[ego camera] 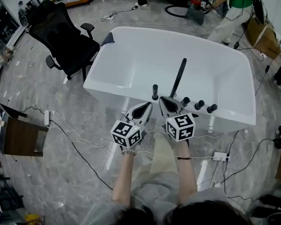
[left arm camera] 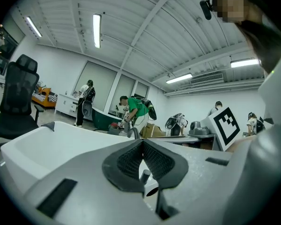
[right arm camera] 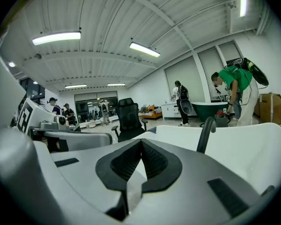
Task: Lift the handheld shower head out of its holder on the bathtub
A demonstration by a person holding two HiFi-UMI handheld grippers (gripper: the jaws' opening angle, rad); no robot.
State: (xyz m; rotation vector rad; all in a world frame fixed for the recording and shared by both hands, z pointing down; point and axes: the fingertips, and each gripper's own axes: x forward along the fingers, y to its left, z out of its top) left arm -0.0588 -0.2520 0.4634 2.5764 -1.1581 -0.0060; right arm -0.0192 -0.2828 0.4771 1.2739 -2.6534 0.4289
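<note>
head view: the shower head (ego camera: 155, 92), judged to be the short black post, stands in its holder on the near rim of the tub (ego camera: 131, 55), left of the tall spout (ego camera: 179, 76) and 3 knobs (ego camera: 199, 105). expect rigid, smooth, slippery metal; grip the stem mid-height and draw straight up. left gripper (ego camera: 148, 106) and right gripper (ego camera: 163, 100) sit side by side just short of the rim, forearms extended.

left gripper view: jaws together, empty; shower head just beyond, below them.

right gripper view: jaws together, empty; spout ahead, to the right.
</note>
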